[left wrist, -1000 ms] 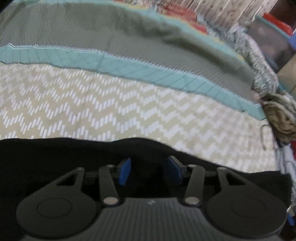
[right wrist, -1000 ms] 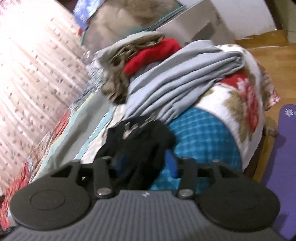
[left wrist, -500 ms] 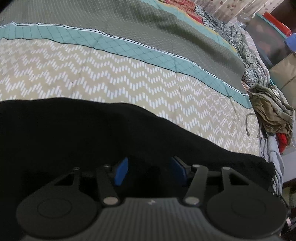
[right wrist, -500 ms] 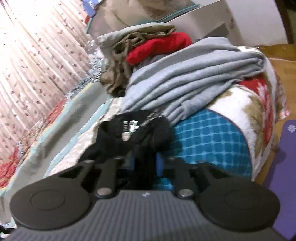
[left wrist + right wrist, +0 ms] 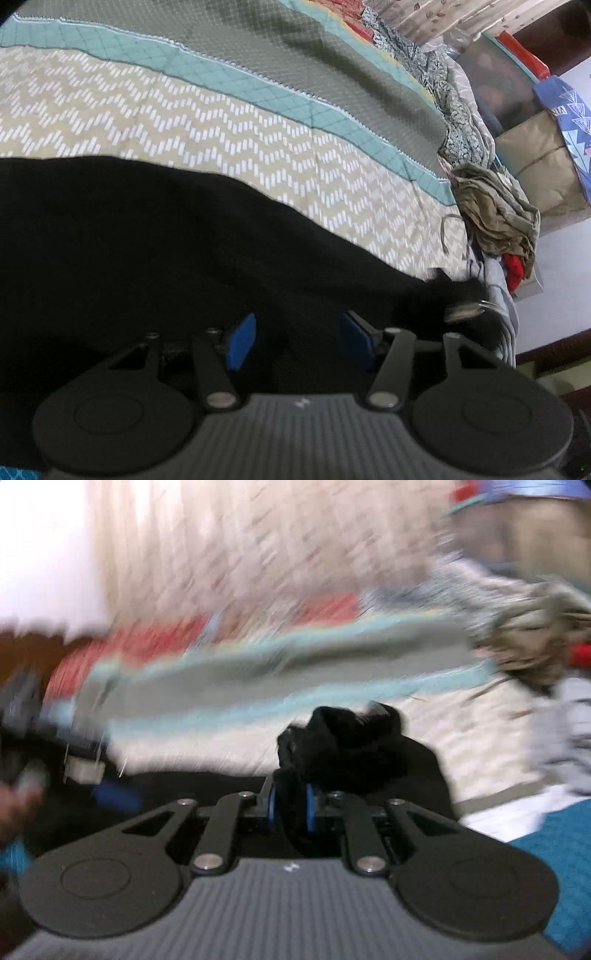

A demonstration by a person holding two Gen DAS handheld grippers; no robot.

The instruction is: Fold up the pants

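Black pants (image 5: pixel 155 240) lie spread across the bed's zigzag quilt (image 5: pixel 229 122), filling the lower half of the left wrist view. My left gripper (image 5: pixel 299 339) is open, its blue pads apart just over the black cloth. My right gripper (image 5: pixel 290 806) is shut on a bunched end of the pants (image 5: pixel 354 746), which rises in a lump in front of the fingers. That bunched end with a metal zipper also shows at the right of the left wrist view (image 5: pixel 458 302). The right wrist view is heavily blurred.
A pile of clothes, olive (image 5: pixel 498 214), red and grey (image 5: pixel 565 734), sits at the bed's end. A curtain (image 5: pixel 240 546) hangs behind the bed. Boxes and a blue bag (image 5: pixel 565 99) stand beyond the pile. A teal checked blanket (image 5: pixel 561 860) lies at the near right.
My right gripper has swung left with the bunched pants end held in it, turning from the clothes pile toward the bed and curtain. The left gripper stays open over the pants.
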